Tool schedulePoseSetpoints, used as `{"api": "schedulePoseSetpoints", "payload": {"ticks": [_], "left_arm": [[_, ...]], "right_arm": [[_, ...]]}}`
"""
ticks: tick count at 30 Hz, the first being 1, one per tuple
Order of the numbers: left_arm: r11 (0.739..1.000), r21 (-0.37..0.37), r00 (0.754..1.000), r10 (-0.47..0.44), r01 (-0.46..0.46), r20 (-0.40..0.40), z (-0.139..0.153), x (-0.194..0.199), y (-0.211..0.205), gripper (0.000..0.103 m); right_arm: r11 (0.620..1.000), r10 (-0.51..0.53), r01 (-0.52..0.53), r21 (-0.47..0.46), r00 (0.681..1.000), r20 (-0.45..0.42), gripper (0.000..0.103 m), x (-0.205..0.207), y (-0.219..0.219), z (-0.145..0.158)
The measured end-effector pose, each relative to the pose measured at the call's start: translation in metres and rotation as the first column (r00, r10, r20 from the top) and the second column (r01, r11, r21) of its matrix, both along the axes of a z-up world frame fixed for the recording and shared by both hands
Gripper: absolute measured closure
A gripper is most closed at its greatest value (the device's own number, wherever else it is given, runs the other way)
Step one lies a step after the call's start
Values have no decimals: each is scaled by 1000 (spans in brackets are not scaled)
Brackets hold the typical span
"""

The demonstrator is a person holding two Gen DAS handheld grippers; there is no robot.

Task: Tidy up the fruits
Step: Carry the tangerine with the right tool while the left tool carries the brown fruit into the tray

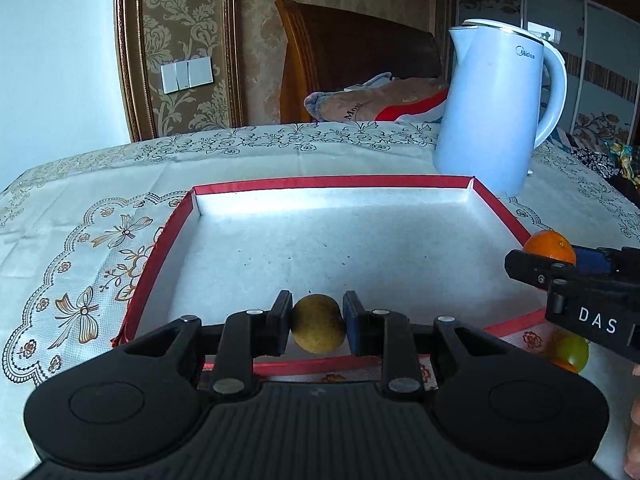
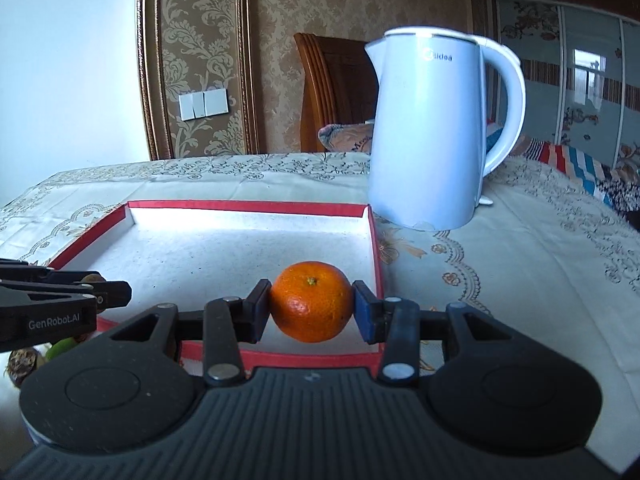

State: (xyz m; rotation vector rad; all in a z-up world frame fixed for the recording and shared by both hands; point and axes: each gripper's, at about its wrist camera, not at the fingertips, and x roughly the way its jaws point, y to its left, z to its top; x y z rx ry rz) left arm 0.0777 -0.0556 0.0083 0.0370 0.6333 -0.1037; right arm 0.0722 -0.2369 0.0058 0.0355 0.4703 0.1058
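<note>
Two fruits are in our jaws at once, one to each hand. Our left gripper [image 1: 318, 324] is clamped on a small brownish-yellow fruit [image 1: 318, 322], its pads pressing on either side so that the fruit hangs clear above the near rim of the box [image 1: 160, 264]. Our right gripper [image 2: 312, 307] is closed on an orange [image 2: 311, 301] in the same way, gripped across its middle with the stem end facing up, over the box's near right corner.

We judge that both are held level and side by side because they are meant for the red-rimmed box, whose white floor lies bare in front of us. Gripping each fruit at its widest part keeps it from rolling out.

Room is generous inside the box: nothing lies on its floor, and its low walls should let us lower the fruit without a high lift. The tight spots are beyond its right side. A kettle [image 2: 432, 132] stands on the tabletop [image 1: 80, 208] just past the box's far right corner, so our right gripper should stay on the near side of it. One more greenish-yellow fruit [image 1: 572, 350] lies on the cloth outside the box's near right corner, under our right gripper, and we must not knock it. Our two grippers are close together, so we should set down well apart.
</note>
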Motion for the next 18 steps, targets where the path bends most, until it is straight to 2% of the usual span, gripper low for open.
{"api": "schedulePoseSetpoints", "payload": {"ticks": [10, 18], "left_arm": [[997, -20, 997, 67, -68, -40, -2, 47, 6, 76], [996, 2, 993, 93, -94, -73, -8, 76, 3, 76]], "right_arm": [[999, -50, 49, -20, 997, -63, 62, 56, 15, -4], [999, -46, 42, -35, 992, -115, 62, 85, 23, -8]]}}
